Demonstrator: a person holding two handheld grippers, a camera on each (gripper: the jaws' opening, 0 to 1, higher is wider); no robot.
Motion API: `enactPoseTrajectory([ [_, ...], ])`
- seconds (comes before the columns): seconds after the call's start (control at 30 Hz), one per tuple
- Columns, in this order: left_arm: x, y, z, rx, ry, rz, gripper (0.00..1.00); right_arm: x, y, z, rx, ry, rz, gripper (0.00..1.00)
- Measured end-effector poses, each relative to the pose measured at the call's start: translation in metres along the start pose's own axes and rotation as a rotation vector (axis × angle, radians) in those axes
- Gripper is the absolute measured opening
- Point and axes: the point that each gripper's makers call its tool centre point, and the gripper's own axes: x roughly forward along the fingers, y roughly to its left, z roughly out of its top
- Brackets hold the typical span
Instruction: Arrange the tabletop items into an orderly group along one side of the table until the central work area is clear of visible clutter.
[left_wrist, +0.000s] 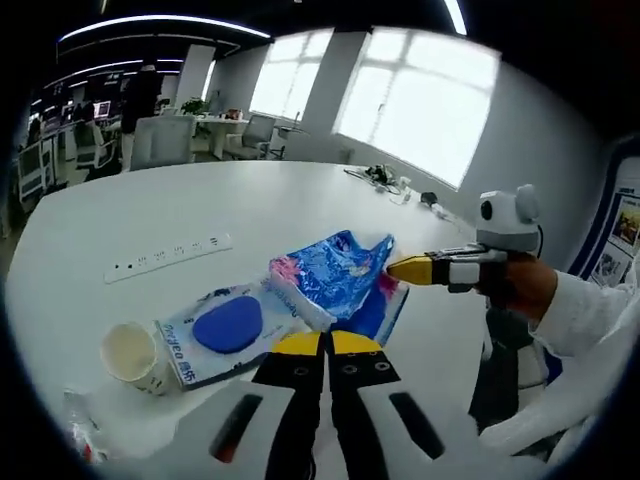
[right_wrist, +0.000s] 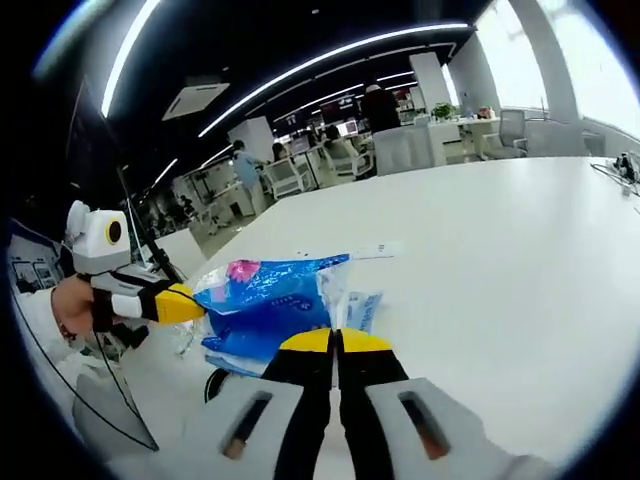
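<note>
A crinkled blue plastic bag (left_wrist: 335, 272) with a pink patch lies mid-table. My left gripper (left_wrist: 325, 342) is shut at its near edge, the yellow tips pressed together. My right gripper (left_wrist: 395, 268) comes in from the right, shut on the bag's drawn-out corner. In the right gripper view the bag (right_wrist: 265, 300) stretches between my right gripper (right_wrist: 335, 341) and my left gripper (right_wrist: 188, 303). A white wipes pack (left_wrist: 225, 330) with a blue oval lies under the bag's left side. A paper cup (left_wrist: 130, 352) lies tipped beside the pack. The wipes pack (right_wrist: 360, 310) shows past the bag.
A white power strip (left_wrist: 168, 256) lies on the white table (left_wrist: 200, 210) farther out, also visible as the power strip (right_wrist: 385, 248). Cables and small items (left_wrist: 385, 178) sit at the far edge. Crumpled clear plastic (left_wrist: 80, 430) lies at the near left. Office chairs (left_wrist: 160, 140) stand beyond.
</note>
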Motion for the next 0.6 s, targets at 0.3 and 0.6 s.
enactPoseTrajectory([
  [0.3, 0.056, -0.011, 0.015, 0.024, 0.051, -0.047, 0.0, -0.004, -0.052, 0.009, 0.01, -0.015, -0.064, 0.0],
  [0.6, 0.109, -0.002, 0.018, 0.005, 0.131, -0.062, 0.0, 0.012, -0.102, 0.006, 0.043, 0.017, -0.1, 0.0],
])
